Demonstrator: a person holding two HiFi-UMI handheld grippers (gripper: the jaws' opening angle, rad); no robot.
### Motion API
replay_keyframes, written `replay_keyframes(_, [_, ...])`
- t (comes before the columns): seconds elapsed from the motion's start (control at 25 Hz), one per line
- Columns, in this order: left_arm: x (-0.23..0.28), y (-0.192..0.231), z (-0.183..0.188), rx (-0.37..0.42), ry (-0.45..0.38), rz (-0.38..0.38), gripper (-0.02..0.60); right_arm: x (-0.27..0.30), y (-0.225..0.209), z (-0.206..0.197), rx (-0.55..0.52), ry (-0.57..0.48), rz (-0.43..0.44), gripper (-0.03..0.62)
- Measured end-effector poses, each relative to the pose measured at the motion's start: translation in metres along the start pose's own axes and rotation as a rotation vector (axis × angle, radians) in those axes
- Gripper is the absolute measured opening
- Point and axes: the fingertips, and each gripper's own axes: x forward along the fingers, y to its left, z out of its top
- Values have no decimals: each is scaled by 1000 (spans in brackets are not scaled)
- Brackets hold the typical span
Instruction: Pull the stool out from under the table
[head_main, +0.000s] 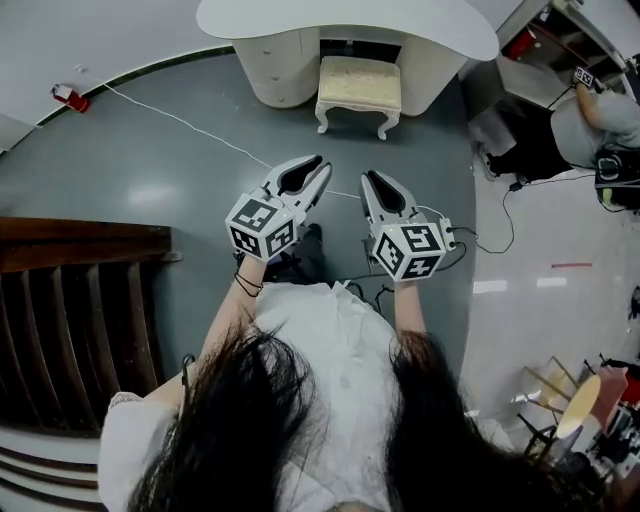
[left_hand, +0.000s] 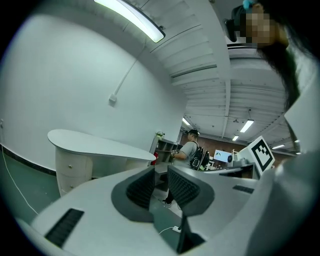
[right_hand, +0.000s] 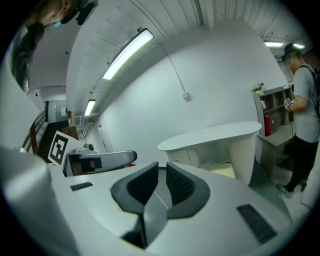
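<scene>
The cream cushioned stool (head_main: 358, 88) with curved white legs stands partly under the white curved table (head_main: 440, 30) at the top of the head view. Both grippers are held in the air well short of it, side by side, pointing toward it. My left gripper (head_main: 318, 164) is shut with nothing between its jaws, and so is my right gripper (head_main: 373, 179). In the right gripper view the table (right_hand: 215, 134) lies ahead of the jaws (right_hand: 161, 180), with a strip of the stool's cushion (right_hand: 220, 171) under it. The left gripper view shows the table (left_hand: 95, 144) to the left beyond the shut jaws (left_hand: 161, 184).
A white cable (head_main: 180, 121) runs across the grey floor to a red object (head_main: 70, 97) at the left wall. A dark wooden staircase (head_main: 80, 310) is at the left. A person (head_main: 590, 120) stands at shelves on the right, with cables (head_main: 480, 238) on the floor nearby.
</scene>
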Motion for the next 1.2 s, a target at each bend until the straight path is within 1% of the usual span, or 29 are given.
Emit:
replay_keyframes(0.24, [25, 56, 14, -33, 12, -15, 84, 54, -12, 10, 24, 23, -31, 61])
replay_keyframes(0.44, [43, 85, 15, -48, 30, -50, 84, 82, -19, 8, 35, 38, -62, 61])
replay_keyframes(0.72, [57, 104, 14, -74, 46, -78, 84, 103, -26, 9, 51, 67, -89, 61])
replay_keyframes(0.96, [69, 117, 13, -96, 44, -67, 84, 110, -41, 12, 52, 80, -104, 61])
replay_keyframes(1.2, [81, 125, 10, -108, 54, -39, 84, 115, -59, 13, 56, 92, -99, 62])
